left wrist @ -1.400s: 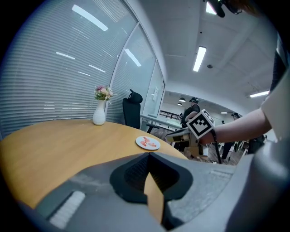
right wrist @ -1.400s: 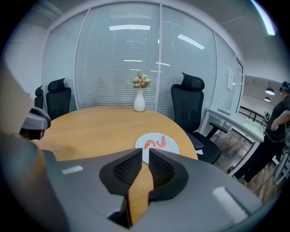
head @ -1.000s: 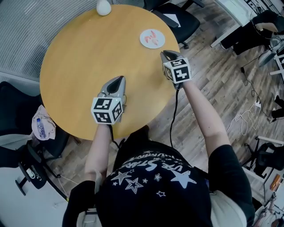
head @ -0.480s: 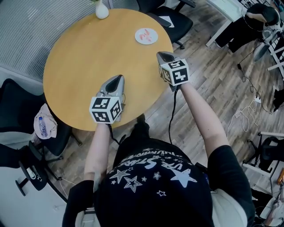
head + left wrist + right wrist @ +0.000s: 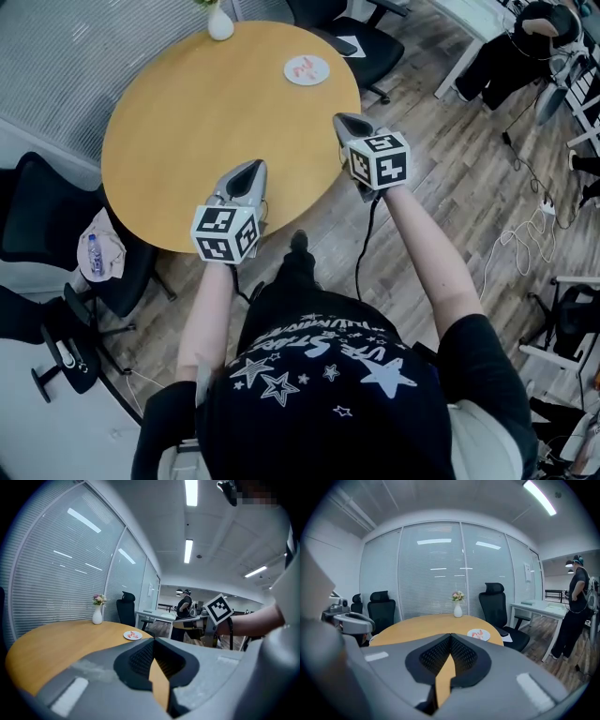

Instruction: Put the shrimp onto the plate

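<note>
Head view: we now stand farther from the tabletop (image 5: 187, 112); left claw (image 5: 253, 168), right claw (image 5: 343, 120) pressed together, empty; shrimp (image 5: 305, 67) on plate (image 5: 291, 76), looks done.

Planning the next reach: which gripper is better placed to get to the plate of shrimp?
Right. The right gripper points toward the plate and sits nearer it in the head view; the left gripper is farther from it. Both are shut and empty.

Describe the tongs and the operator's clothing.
The left tongs and right tongs: grey tapered shells, black textured pads, each carrying a white cube with black square markers. A black cable hangs from the right one. Operator wears a black short-sleeved T-shirt with white stars and lettering.
</note>
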Motion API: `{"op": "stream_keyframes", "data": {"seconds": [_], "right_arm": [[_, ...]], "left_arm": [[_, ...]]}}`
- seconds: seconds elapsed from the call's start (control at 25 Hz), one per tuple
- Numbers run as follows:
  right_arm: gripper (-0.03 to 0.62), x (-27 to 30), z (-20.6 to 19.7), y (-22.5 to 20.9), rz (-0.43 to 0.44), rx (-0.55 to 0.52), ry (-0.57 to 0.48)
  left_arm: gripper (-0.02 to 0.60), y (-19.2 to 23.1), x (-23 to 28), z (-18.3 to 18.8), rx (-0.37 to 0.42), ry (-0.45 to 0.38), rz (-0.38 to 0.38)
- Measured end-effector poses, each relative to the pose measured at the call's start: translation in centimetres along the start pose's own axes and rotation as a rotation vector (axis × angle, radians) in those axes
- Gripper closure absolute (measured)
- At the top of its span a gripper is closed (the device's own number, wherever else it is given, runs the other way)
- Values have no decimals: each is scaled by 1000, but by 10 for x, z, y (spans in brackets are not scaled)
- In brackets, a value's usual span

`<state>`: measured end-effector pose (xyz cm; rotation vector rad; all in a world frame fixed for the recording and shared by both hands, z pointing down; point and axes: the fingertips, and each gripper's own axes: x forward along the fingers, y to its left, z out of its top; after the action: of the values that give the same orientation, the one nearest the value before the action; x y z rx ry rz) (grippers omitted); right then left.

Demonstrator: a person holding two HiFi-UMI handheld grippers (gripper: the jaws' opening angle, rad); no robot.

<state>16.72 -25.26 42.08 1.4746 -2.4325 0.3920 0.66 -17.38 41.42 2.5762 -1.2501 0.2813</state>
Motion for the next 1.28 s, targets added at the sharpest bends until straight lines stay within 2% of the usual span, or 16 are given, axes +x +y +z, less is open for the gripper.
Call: {"op": "stream_keyframes", "data": {"seconds": [0.32,0.52,0.88,1.28], "right_arm": [[592,-42,-11,43,72,10,-38],[592,-50,-23,55,95,15,-28],[592,-56,-31,61,84,57,-33],[592,-76,-38,103,63,95,-32]], "left_arm": [[580,-21,-47,-15,-14,1,48],[580,-24,-53,-21,-17,16,55],[580,-24,-57,-19,-25,1,44],[580,-14,-99,-24,-39,-5,26]]}}
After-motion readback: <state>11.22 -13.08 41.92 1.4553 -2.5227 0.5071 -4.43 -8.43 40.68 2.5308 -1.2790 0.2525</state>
